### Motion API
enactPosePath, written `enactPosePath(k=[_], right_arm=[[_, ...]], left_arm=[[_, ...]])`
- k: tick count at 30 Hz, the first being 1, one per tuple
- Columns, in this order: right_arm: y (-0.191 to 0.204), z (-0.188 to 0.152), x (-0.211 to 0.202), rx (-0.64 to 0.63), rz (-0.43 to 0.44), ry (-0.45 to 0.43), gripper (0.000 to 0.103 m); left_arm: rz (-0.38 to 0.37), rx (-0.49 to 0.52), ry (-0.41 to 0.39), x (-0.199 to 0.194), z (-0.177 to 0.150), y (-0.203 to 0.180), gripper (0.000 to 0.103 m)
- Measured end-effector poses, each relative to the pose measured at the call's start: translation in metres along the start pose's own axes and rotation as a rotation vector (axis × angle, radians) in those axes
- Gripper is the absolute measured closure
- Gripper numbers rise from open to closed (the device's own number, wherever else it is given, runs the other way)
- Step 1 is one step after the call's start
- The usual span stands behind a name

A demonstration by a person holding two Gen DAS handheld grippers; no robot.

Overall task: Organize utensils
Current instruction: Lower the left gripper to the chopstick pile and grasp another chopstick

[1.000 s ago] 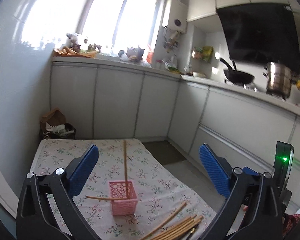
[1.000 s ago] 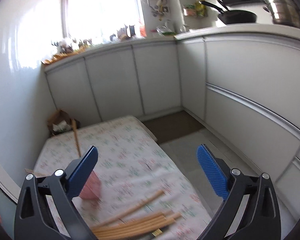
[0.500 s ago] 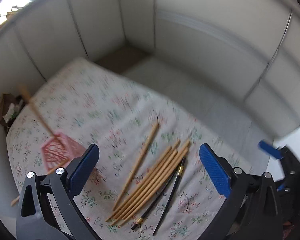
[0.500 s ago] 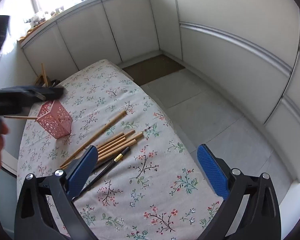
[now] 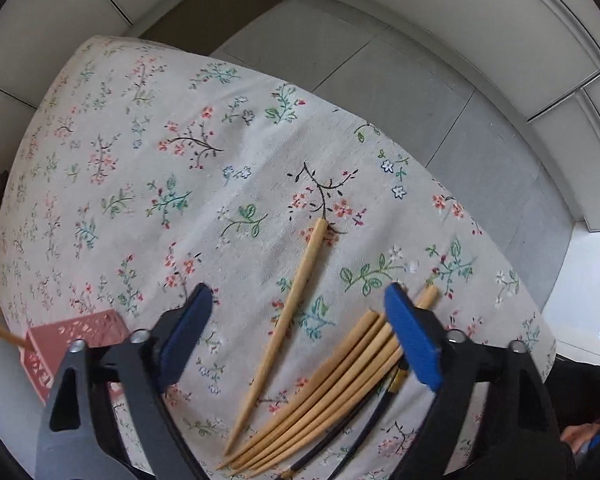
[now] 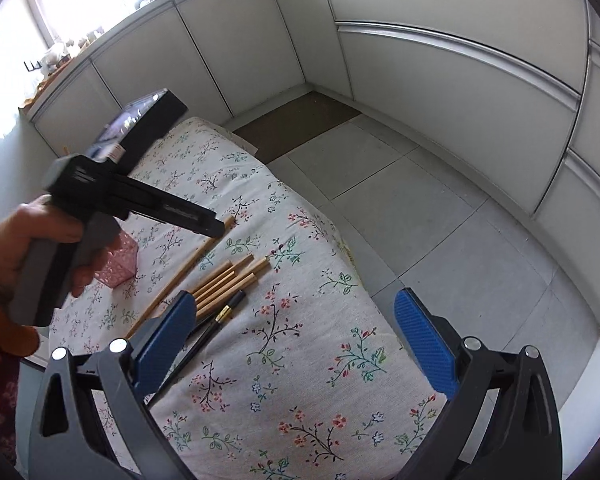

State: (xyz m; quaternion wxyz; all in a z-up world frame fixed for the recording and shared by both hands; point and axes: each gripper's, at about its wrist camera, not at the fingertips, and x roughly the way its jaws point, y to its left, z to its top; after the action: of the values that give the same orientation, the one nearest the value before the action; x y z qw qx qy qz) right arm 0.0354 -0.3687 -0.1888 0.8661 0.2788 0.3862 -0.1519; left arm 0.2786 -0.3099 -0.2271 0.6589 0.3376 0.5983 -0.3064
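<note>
Pointing straight down over the floral tablecloth (image 5: 188,184), left gripper (image 5: 298,322) with jaws closing, pads not yet pressing anything. Straddling one loose wooden chopstick (image 5: 288,320) lying alone between the blue pads, apart from the bundle of wooden chopsticks (image 5: 340,392) fanned just to its right under the right-hand pad. Showing two black chopsticks (image 5: 356,436) beside that bundle. Sitting at the lower left edge, pink basket (image 5: 72,340) with one stick leaning out of it. Hovering nearer the table's front, right gripper (image 6: 296,344), jaws spread wide and holding nothing. Gripping the left tool's handle, a hand (image 6: 36,248) in the right wrist view.
</note>
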Motion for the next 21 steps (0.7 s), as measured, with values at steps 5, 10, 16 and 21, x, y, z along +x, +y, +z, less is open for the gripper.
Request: enactPosePath(k=[5, 10, 16, 21], right_arm=[[-0.001, 0.001, -0.001, 0.004, -0.003, 0.000, 0.006], [-0.005, 0.003, -0.001, 0.018, -0.014, 0.003, 0.006], [-0.008, 0.005, 0.006, 0.049, -0.008, 0.042, 0.006], [-0.011, 0.009, 0.018, 0.087, -0.003, 0.091, 0.006]], left_arm=[[-0.035, -0.006, 0.055, 0.020, 0.006, 0.001, 0.058], [-0.058, -0.010, 0.068, 0.032, 0.004, 0.008, 0.076], [-0.100, -0.034, 0.042, 0.034, -0.007, 0.022, 0.090], [-0.166, -0.124, -0.021, 0.029, -0.035, 0.044, 0.097]])
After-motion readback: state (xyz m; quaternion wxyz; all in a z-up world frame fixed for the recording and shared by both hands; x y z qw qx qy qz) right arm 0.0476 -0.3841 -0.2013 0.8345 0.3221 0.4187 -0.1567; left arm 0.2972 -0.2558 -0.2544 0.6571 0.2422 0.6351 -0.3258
